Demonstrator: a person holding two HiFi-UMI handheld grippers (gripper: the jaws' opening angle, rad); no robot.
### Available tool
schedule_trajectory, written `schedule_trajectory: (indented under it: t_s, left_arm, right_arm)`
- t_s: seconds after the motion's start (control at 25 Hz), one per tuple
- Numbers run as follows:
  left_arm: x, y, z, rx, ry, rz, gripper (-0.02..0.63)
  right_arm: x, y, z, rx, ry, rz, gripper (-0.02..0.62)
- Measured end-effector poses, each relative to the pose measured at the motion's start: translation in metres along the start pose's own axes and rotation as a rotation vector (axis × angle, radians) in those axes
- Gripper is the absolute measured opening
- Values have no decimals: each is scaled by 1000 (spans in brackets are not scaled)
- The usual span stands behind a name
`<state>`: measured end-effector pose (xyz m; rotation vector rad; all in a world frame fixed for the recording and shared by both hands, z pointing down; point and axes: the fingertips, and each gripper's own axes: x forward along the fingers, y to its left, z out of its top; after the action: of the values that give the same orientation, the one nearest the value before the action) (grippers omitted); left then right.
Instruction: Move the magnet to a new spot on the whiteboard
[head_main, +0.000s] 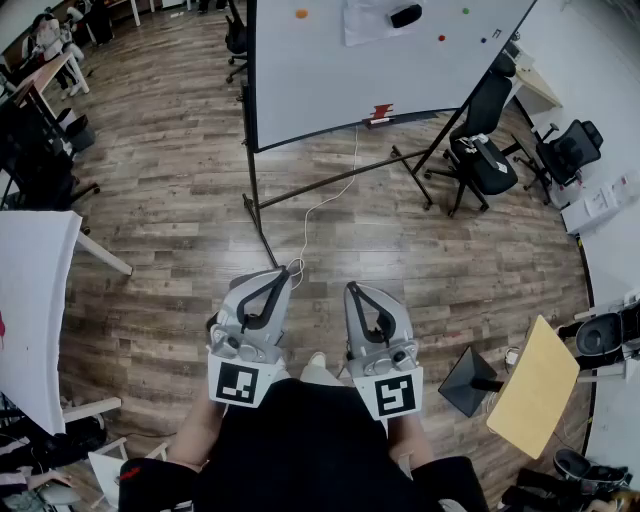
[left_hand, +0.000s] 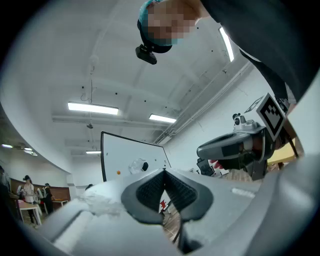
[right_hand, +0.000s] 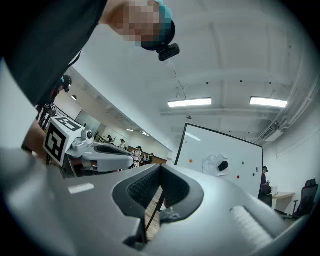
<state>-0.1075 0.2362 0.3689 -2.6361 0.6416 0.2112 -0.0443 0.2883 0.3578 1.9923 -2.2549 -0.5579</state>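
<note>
The whiteboard (head_main: 330, 70) stands on a wheeled frame across the room, well ahead of me. On it are an orange magnet (head_main: 301, 14), a red magnet (head_main: 441, 38) and a green magnet (head_main: 465, 12). There is also a black eraser (head_main: 405, 15) on a taped sheet of paper. Both grippers are held close to my body, far from the board. My left gripper (head_main: 283, 273) is shut, its pads meeting at the tip with nothing between them. My right gripper (head_main: 352, 289) is shut and empty too. The orange magnet (right_hand: 190, 161) shows small in the right gripper view.
The board's black frame legs (head_main: 262, 225) and a white cable (head_main: 318, 203) lie on the wooden floor between me and the board. Black office chairs (head_main: 485, 150) stand at the right. There is a white table (head_main: 30, 300) at the left and a tan tabletop (head_main: 535, 385) at the right.
</note>
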Motion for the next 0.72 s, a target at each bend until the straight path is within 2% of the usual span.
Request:
schedule_trajectory:
  t_s: [0.32,0.72]
  left_arm:
    - [7,-1,4,26,15,29,2]
    - [26,-17,6,37,19,17,2]
  right_arm:
    - [2,-15,0,20,-19,11,0]
    - [-6,-32,-5,18,-22,13,0]
